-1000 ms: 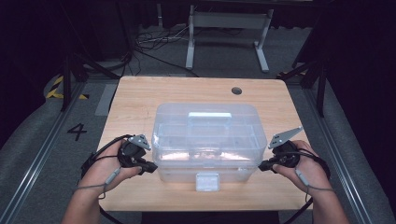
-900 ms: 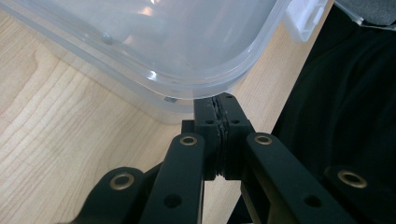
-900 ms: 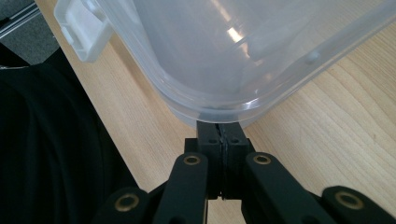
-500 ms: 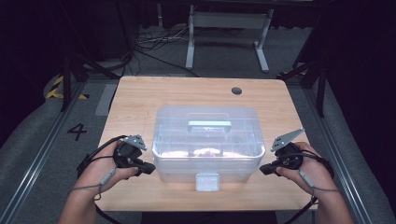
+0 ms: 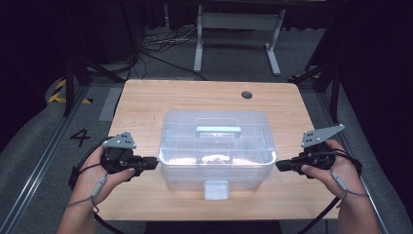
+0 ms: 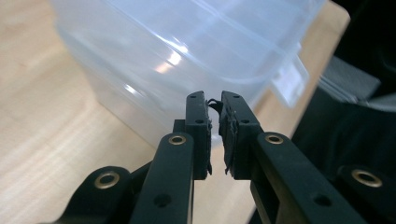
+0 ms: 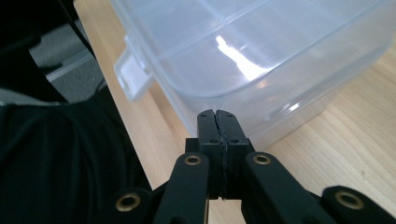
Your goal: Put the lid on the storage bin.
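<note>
Two tools flank one clear plastic storage box (image 5: pixel 216 146) and we hold one in each hand. We see the box sitting near the middle of the wooden tabletop (image 5: pixel 146 100), lid on, its pale handle (image 5: pixel 218 130) lying flat on top and its front latch (image 5: pixel 216 190) facing our edge of the tabletop.

On our left side, the left tool (image 5: pixel 152 163) points in at the box's left end, its tips just beside the wall. In the left gripper view its jaws stand a narrow gap apart, nothing between the pads (image 6: pixel 201 135), and they have just been opening. We cannot tell from the high view whether the tips touch the plastic.

Over on the right, the right tool (image 5: pixel 281 165) aims at the box's right end, just beside it and not touching. In the right gripper view its two jaws are pressed together, pad to pad, empty, with the rounded lid corner (image 7: pixel 219 88) of the box right ahead of them.

Beyond the box, a small round hole (image 5: pixel 247 94) sits in the far part of the tabletop.
</note>
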`<state>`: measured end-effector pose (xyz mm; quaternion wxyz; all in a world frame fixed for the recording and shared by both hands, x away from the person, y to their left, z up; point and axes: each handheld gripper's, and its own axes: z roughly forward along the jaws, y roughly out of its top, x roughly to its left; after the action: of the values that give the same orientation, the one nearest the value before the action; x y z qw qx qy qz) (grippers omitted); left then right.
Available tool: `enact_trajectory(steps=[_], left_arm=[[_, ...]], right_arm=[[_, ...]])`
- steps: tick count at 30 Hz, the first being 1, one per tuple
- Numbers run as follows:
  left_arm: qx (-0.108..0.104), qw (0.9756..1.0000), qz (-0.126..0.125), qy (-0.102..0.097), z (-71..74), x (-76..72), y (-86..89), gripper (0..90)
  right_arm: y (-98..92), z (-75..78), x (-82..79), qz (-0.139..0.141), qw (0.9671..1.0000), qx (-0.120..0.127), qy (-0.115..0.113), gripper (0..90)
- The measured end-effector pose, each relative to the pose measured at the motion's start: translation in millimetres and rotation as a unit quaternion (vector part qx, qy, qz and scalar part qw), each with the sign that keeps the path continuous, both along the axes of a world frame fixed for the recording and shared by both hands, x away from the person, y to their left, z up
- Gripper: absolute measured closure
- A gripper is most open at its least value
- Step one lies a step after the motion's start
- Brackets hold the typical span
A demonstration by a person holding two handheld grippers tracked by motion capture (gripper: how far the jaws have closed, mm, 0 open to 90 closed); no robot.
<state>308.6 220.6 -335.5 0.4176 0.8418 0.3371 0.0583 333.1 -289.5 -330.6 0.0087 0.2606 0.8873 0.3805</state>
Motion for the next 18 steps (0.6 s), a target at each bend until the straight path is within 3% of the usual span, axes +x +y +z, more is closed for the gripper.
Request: enact_trajectory(steps=[3,4,7,10,11,16,17,18], left_arm=[[-0.019,0.9994,0.024,-0.018,1.2,3.4,7.0,83.0],[-0.019,0.9994,0.024,-0.018,1.2,3.4,7.0,83.0],[-0.028,0.9979,0.049,-0.032,1.1,7.0,12.7,82.8],[-0.024,0.9953,0.081,-0.046,-1.0,11.6,17.3,82.3],[-0.029,0.9933,0.098,-0.053,-3.2,15.2,20.1,81.6],[-0.016,0.9865,0.148,-0.068,-13.9,28.1,28.5,81.3],[-0.016,0.9865,0.148,-0.068,-13.9,28.1,28.5,80.7],[-0.018,0.9836,0.165,-0.070,-18.7,32.9,31.6,79.9]], right_arm=[[-9.2,1.1,3.7,-0.024,0.9992,0.029,-0.008,90.0],[-9.2,1.1,3.7,-0.024,0.9992,0.029,-0.008,90.0],[-17.8,3.8,5.1,-0.043,0.9969,0.062,-0.020,90.0],[-26.5,5.8,6.7,-0.088,0.9913,0.084,-0.051,90.0],[-31.3,4.7,8.5,-0.118,0.9861,0.095,-0.068,90.0],[-41.7,-2.6,15.2,-0.174,0.9761,0.092,-0.093,89.2],[-43.7,-4.8,17.1,-0.183,0.9745,0.086,-0.097,89.1],[-45.6,-7.1,19.0,-0.195,0.9720,0.080,-0.104,89.3]])
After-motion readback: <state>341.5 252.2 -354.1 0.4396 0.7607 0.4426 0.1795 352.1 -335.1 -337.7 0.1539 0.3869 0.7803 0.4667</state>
